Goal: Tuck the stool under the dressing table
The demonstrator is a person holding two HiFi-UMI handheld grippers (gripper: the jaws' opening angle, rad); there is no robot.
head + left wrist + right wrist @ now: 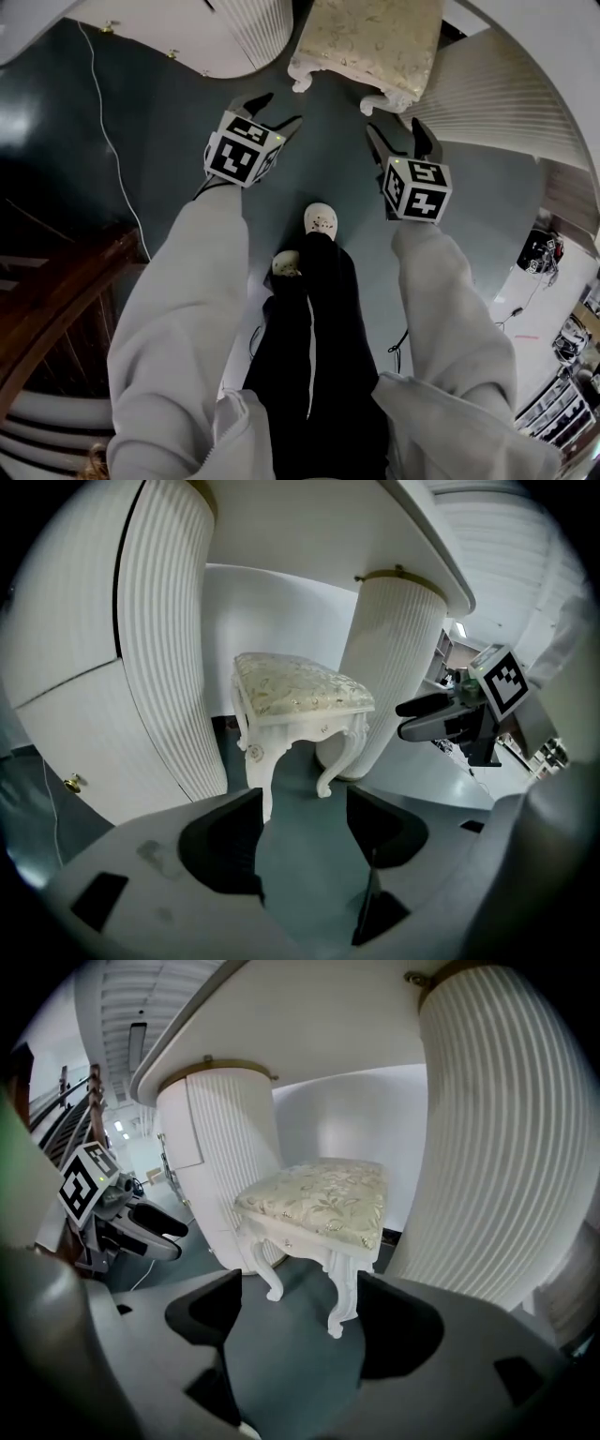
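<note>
Nearest to us, our shoe [320,220] stands on the dark floor [187,141], and a thin cable [111,141] trails along it to our left (an easy thing to catch a foot on if we step wide).

Just ahead, the left gripper [277,110] and the right gripper [397,131] hang side by side, each with its jaws spread and nothing but bare floor between them. Neither touches the stool [370,37].

The stool stands beyond them on its carved legs, between the two fluted pedestals of the dressing table [173,649], with its near edge toward us. How deep it sits under the tabletop we cannot tell.

The risks lie in how we meet it:

- **Slipping:** spread jaws pressed on the padded seat may slide off the fabric.
- **Tipping:** a push high on the seat could tilt the stool if its feet drag.
- **Skewing:** the gap on each side looks narrow, so uneven pressure from our two hands would probably turn the stool and knock a curved leg against a pedestal, scuffing the white finish or jamming it askew.
</note>
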